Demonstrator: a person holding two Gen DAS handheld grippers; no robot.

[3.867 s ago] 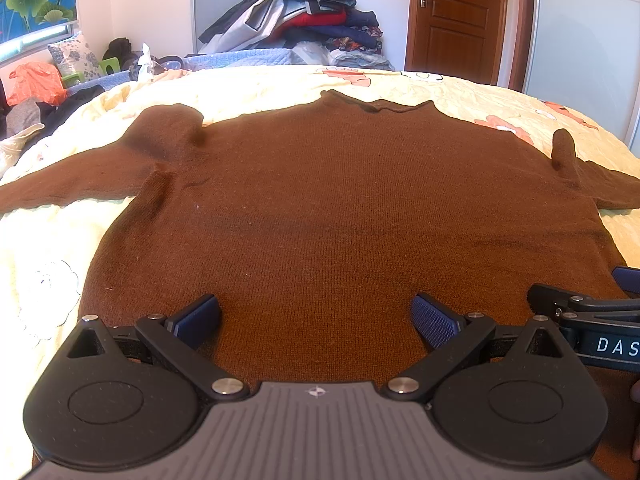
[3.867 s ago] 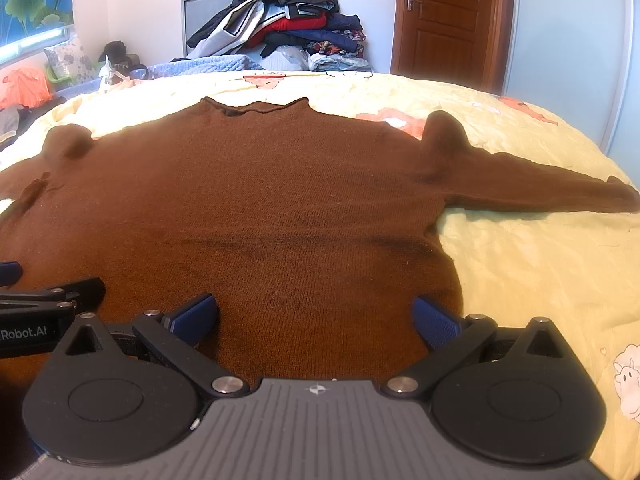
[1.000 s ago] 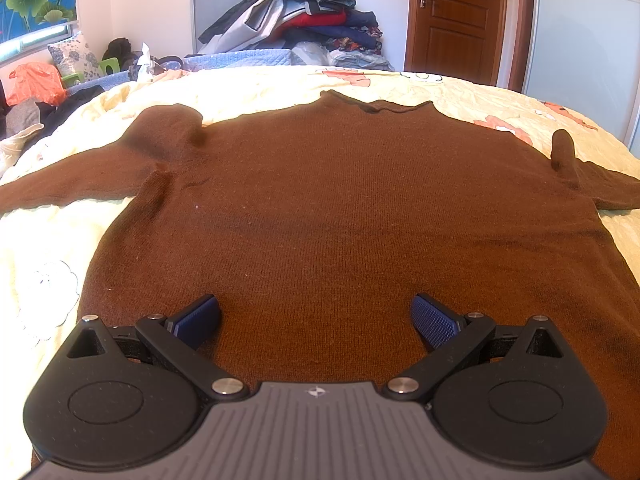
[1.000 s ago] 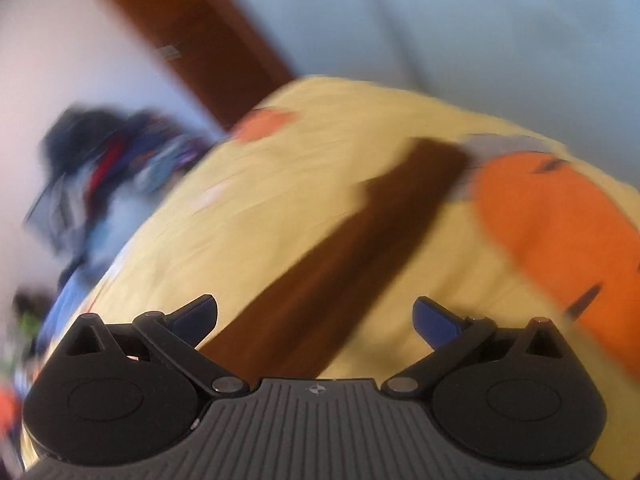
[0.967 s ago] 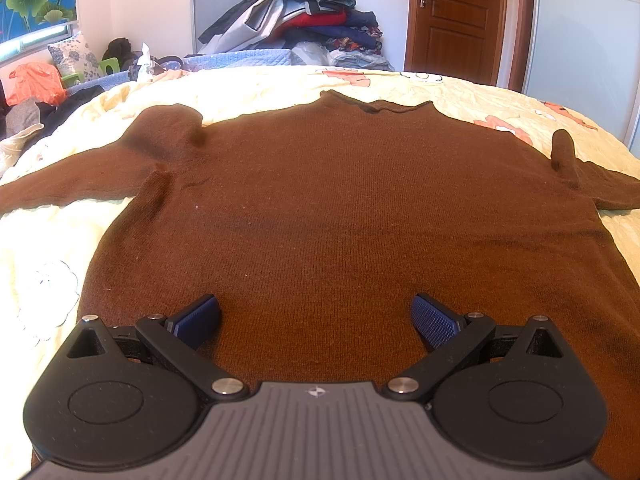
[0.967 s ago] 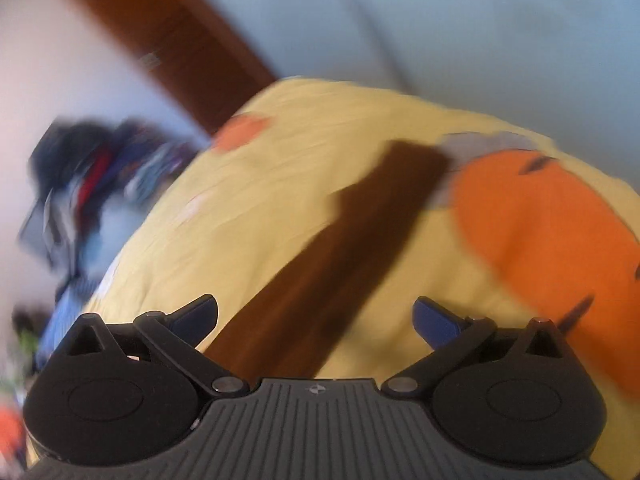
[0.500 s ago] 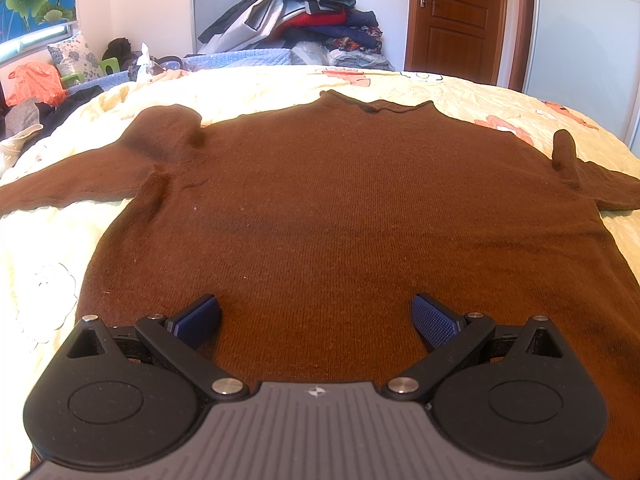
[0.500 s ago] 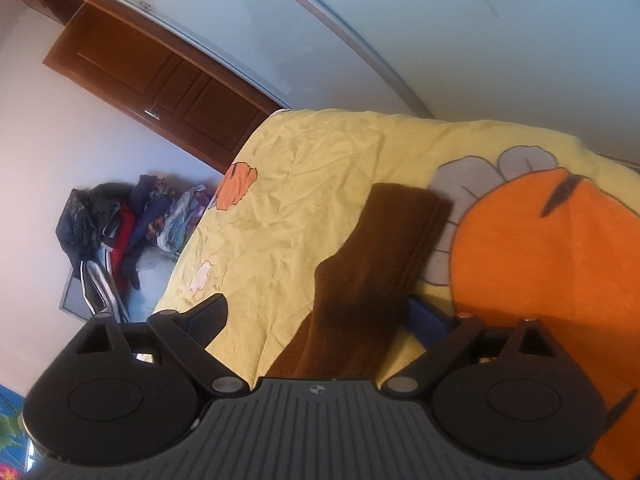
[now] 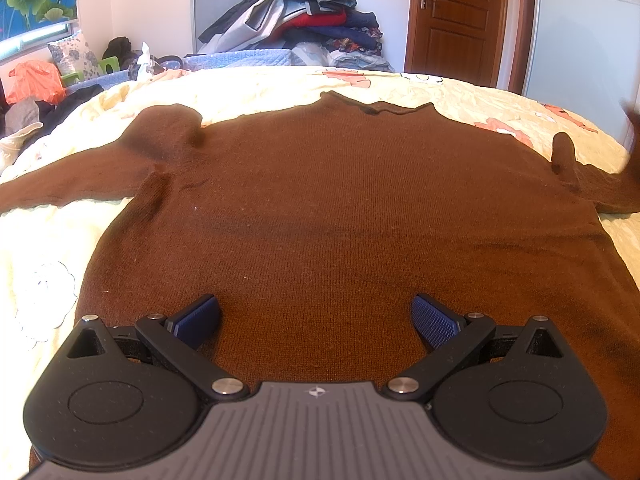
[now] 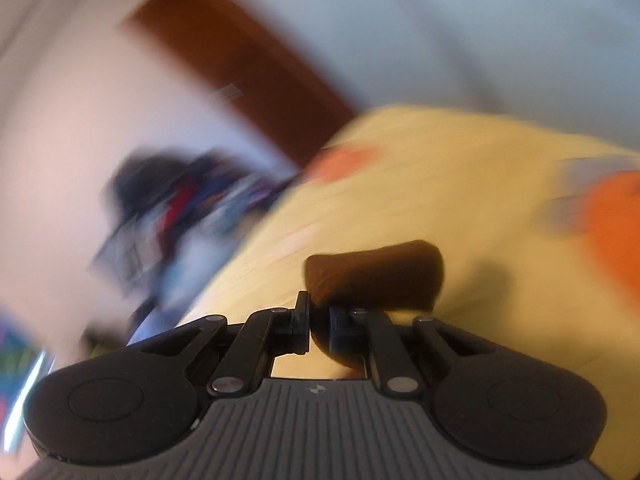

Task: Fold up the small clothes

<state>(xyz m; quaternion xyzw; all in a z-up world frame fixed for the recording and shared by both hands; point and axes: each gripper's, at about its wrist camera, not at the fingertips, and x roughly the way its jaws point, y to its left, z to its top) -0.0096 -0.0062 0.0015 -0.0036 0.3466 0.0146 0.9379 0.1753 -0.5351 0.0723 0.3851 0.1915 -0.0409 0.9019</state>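
Note:
A brown sweater (image 9: 340, 208) lies flat and face up on the yellow bedsheet (image 9: 40, 264), collar at the far side. My left gripper (image 9: 316, 314) is open just above the sweater's near hem, nothing between its blue pads (image 9: 434, 320). The left sleeve (image 9: 60, 188) stretches out to the left. The right sleeve (image 9: 608, 194) runs off the right edge, where a dark blur rises. In the blurred right wrist view, my right gripper (image 10: 320, 322) has its jaws closing on the sleeve's cuff (image 10: 376, 276), which is pinched between them and lifted off the sheet.
A heap of clothes (image 9: 304, 12) is piled behind the bed against the wall. A wooden door (image 9: 456, 16) stands at the back right. Cushions, an orange bag (image 9: 36, 80) and dark garments crowd the bed's left side. The yellow sheet (image 10: 460, 184) shows orange prints.
The right gripper went from wide open around the sleeve's end to pinched on the cuff, then rose and swung with it. The left gripper and the sweater's body stayed still.

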